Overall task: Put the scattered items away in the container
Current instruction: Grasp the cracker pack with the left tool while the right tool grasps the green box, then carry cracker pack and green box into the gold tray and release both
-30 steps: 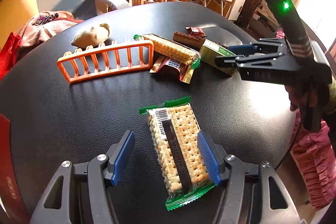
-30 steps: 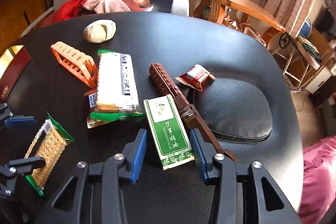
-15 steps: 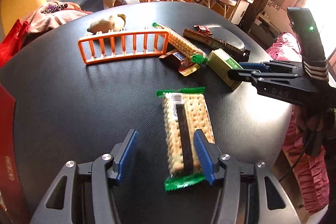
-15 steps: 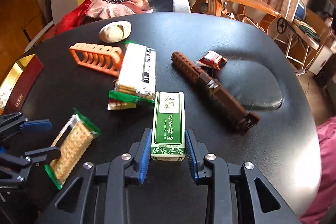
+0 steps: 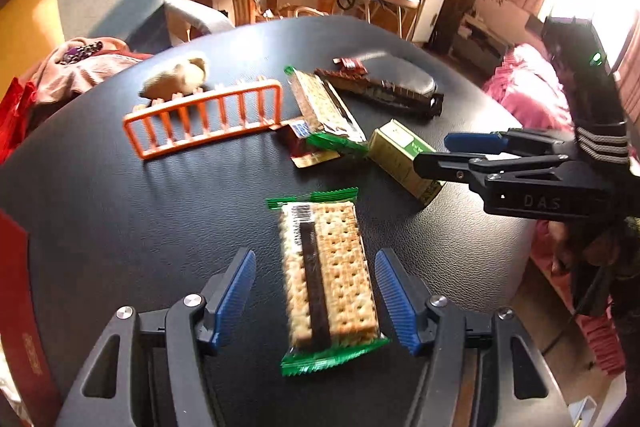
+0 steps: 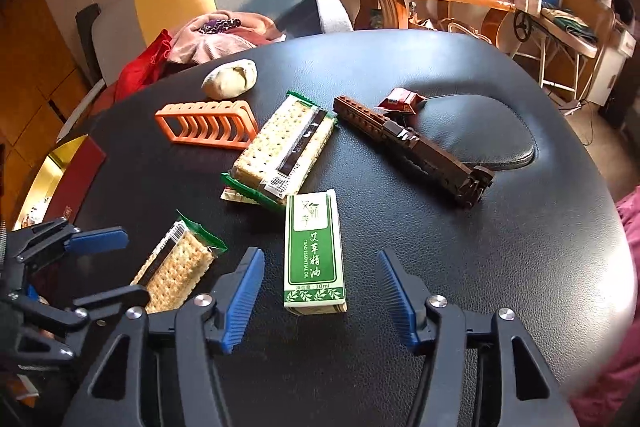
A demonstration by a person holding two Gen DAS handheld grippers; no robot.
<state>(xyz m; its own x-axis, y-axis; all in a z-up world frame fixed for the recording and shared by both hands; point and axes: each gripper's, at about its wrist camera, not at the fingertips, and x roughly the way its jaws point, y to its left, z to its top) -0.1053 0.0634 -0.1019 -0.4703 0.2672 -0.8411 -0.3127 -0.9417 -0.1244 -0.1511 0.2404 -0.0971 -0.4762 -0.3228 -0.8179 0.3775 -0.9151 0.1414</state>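
Nearest the left gripper [image 5: 316, 301], jaws opening, flanking without touching a cracker packet [image 5: 330, 279] lying flat on the black worktop [image 5: 120, 219]. Likely light, crinkly, brittle inside: best pinched gently across the long edges. Just beside, right gripper [image 6: 320, 301], jaws likewise opening, astride a green essential-oil box [image 6: 314, 251], clear of both sides. Probably light, stiff card, crushable; best taken across the narrow width. Farther off: second cracker packet [image 6: 286, 151], orange rack [image 6: 208, 125], brown brick train [image 6: 412, 155], bun [image 6: 230, 79].
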